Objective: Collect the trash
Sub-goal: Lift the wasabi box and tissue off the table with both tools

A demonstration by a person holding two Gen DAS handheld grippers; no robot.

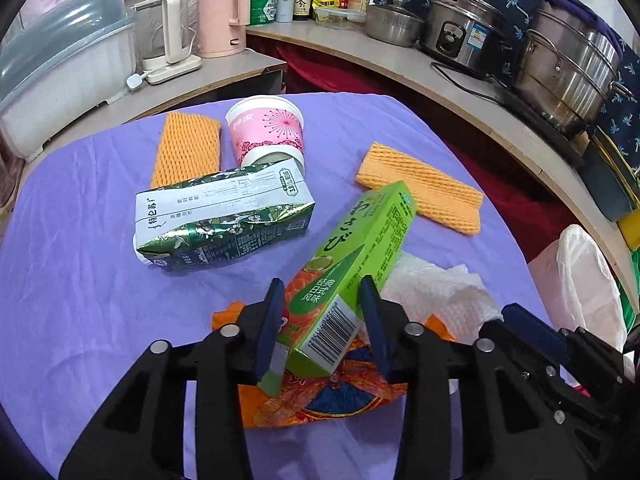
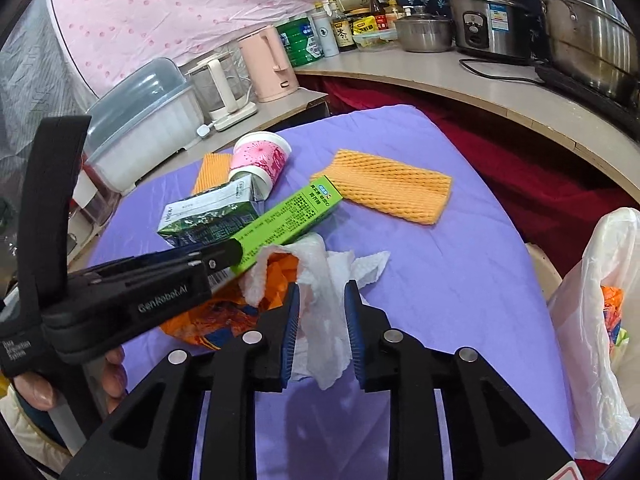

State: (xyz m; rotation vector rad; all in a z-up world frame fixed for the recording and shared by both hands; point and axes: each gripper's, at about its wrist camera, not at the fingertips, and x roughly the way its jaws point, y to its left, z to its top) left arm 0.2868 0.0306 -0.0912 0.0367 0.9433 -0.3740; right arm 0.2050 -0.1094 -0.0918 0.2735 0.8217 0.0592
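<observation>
Green cardboard box (image 1: 360, 248) points far-right, its near end grasped by the left gripper (image 1: 324, 320); white crumpled tissue (image 2: 320, 320) lies between the right gripper's (image 2: 322, 332) released fingers.

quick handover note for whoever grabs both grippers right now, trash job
Left gripper: jaws around the green box, one end raised off the table.
Right gripper: jaws astride the white tissue, not pressing.
On the purple cloth: milk carton, pink cup, two orange foam nets, orange wrapper.
White bag at right already holds some trash.
Left: bag everything above.
</observation>
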